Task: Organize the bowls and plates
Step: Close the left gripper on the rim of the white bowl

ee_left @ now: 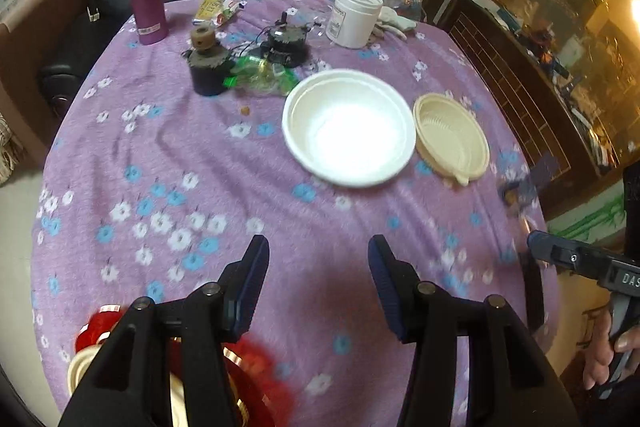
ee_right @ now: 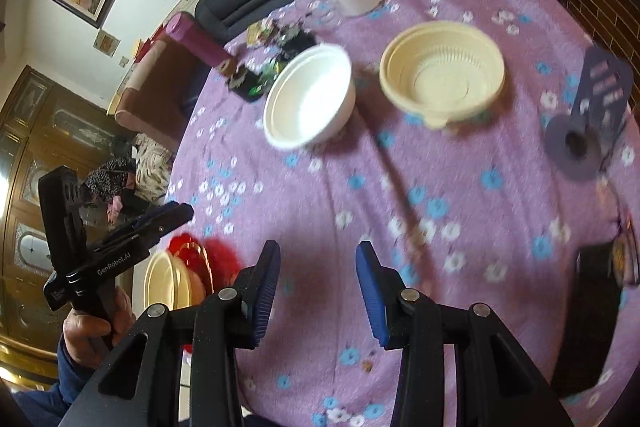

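The white bowl [ee_left: 349,127] and cream bowl [ee_left: 452,137] sit side by side mid-table, unstacked. A cream dish on a red plate [ee_right: 192,255] waits at the near edge. Left gripper [ee_left: 316,283] and right gripper [ee_right: 318,287] hover, jaws apart, empty, so most of the sorting looks left to do.
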